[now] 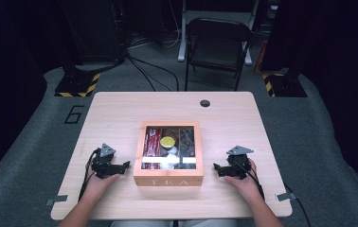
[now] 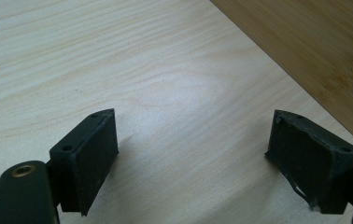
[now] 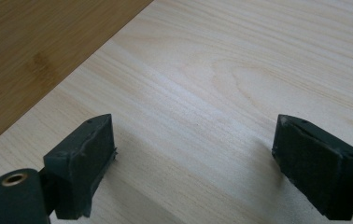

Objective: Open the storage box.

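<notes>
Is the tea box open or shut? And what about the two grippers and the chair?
Tea box: lid shut, glass top, tea packets seen inside.
Left gripper: open, nothing between its jaws, resting on the table left of the box.
Right gripper: open, holding nothing, resting on the table right of the box.
Folding chair: unfolded, nobody on it, behind the table.

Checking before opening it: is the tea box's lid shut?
Shut: the tea box has its glass-paned lid lying flat.
</notes>
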A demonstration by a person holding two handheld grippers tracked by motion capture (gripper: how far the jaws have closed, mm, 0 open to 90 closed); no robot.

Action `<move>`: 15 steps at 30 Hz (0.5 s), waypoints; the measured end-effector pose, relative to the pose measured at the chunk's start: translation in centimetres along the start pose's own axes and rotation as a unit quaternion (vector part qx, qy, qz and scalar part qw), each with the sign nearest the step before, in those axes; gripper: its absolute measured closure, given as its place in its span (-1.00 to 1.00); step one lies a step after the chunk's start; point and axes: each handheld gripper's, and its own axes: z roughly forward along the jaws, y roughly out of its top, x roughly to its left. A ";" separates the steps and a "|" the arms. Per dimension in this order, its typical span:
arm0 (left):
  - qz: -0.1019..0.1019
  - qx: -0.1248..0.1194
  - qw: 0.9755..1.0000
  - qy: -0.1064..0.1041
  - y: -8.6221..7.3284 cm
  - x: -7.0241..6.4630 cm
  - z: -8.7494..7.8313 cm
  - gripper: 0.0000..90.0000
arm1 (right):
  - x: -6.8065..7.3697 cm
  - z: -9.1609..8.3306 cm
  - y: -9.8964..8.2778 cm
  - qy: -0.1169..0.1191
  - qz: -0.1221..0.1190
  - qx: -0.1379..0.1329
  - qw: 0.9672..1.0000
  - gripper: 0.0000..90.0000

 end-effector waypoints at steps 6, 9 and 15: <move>0.000 0.000 1.000 0.001 0.0 0.0 0.0 -0.65 | 0.0 0.0 0.0 -0.004 0.001 -0.004 1.000 -0.72; 0.000 0.000 1.000 0.001 0.0 0.0 0.0 -0.65 | 0.0 0.0 -0.1 -0.006 0.000 -0.004 1.000 -0.72; 0.000 0.001 1.000 0.002 0.0 0.0 0.0 -0.65 | 0.0 0.0 -0.1 -0.006 -0.001 -0.004 1.000 -0.72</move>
